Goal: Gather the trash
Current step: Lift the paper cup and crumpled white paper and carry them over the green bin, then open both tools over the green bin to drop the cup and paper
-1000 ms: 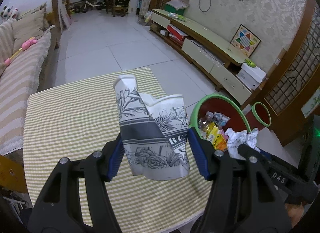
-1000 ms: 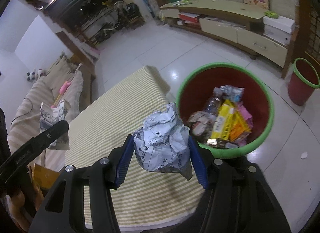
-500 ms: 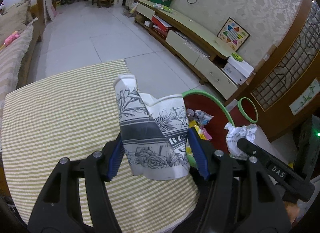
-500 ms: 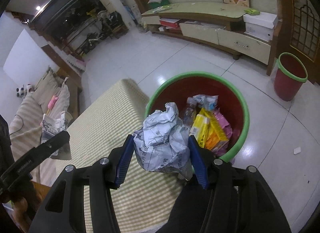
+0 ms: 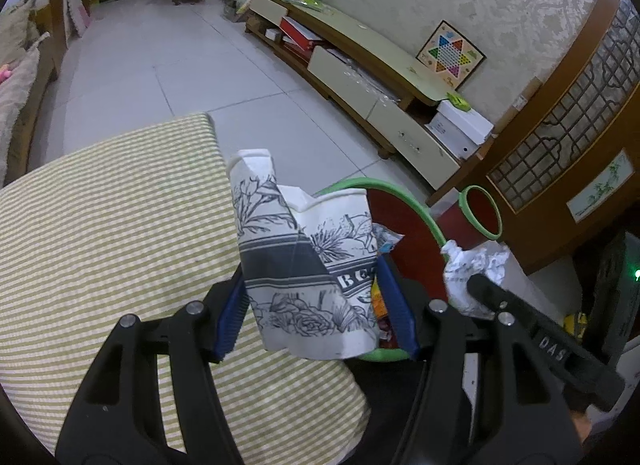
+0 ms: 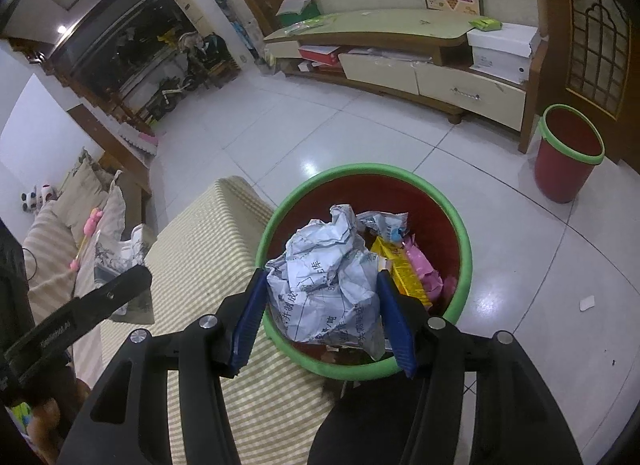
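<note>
Over bin (image 6: pixel 460 225): crumpled paper (image 6: pixel 328 285), crushed cup (image 5: pixel 304 265).

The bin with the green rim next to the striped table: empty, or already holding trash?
Already holding trash. The right wrist view shows the bin with a yellow packet, pink wrapper and other wrappers inside, well below the rim.

Both fisheye views are dim and bluish, with dark vignetted corners and walls bowed at the edges. A ceiling lamp (image 6: pixel 61 29) glows far left; its glare spots the glossy floor tiles (image 6: pixel 310 166). Focus is sharp throughout.
</note>
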Tool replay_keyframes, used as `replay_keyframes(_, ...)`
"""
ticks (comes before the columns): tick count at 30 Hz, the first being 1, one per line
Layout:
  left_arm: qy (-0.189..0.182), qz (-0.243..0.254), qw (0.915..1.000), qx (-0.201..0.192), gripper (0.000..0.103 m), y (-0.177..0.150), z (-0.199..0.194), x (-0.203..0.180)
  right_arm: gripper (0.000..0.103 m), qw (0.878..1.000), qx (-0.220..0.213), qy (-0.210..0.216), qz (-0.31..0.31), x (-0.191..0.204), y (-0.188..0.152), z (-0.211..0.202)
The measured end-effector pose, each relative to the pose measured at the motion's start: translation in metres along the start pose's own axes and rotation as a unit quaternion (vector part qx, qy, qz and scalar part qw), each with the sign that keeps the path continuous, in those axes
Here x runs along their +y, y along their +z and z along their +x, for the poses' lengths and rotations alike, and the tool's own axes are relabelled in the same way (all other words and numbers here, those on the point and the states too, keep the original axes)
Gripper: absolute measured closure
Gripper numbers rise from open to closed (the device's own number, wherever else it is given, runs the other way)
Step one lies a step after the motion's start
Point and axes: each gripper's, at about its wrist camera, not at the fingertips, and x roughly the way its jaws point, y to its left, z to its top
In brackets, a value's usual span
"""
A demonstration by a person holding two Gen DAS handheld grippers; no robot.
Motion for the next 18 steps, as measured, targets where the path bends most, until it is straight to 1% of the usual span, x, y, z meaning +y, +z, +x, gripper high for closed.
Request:
replay_keyframes(4, -0.008, 0.001, 0.9999, 0.009, 0.045, 0.008, 0.017, -0.005, 0.049, 1.0, -0.002, -0.006, -0.001, -0.003, 0.006, 0.007)
replay_keyframes(8, -0.013, 0.015, 0.9998, 0.008, 0.045, 0.018, 0.024, -0.016, 0.049, 1.0, -0.003, -0.012, -0.005, -0.004, 0.014, 0.018)
replay_keyframes(10, -0.023, 0.023, 0.9995, 0.002, 0.043, 0.024, 0.024, -0.022, 0.043, 1.0, -0.006, -0.019, -0.012, -0.001, 0.018, 0.024)
replay_keyframes(11, -0.026, 0.026, 0.9993, -0.001, 0.036, 0.027, 0.023, -0.023, 0.04, 1.0, -0.008, -0.026, -0.016, 0.0, 0.019, 0.027)
replay_keyframes(12, -0.025, 0.027, 0.9993, -0.004, 0.026, 0.029, 0.023, -0.025, 0.032, 0.999, -0.009, -0.035, -0.021, 0.002, 0.021, 0.031)
replay_keyframes(13, -0.023, 0.027, 0.9993, -0.01, 0.022, 0.031, 0.021, -0.025, 0.028, 0.999, -0.011, -0.041, -0.022, 0.002, 0.022, 0.034)
replay_keyframes(14, -0.021, 0.025, 0.9993, -0.015, 0.016, 0.032, 0.018, -0.024, 0.021, 0.999, -0.014, -0.048, -0.019, 0.002, 0.022, 0.035)
replay_keyframes(15, -0.022, 0.023, 0.9993, -0.017, 0.013, 0.032, 0.015, -0.022, 0.02, 0.999, -0.016, -0.049, -0.017, 0.002, 0.022, 0.036)
replay_keyframes(18, -0.023, 0.018, 0.9994, -0.02, 0.013, 0.03, 0.003, -0.011, 0.019, 0.998, -0.016, -0.055, -0.007, 0.005, 0.019, 0.035)
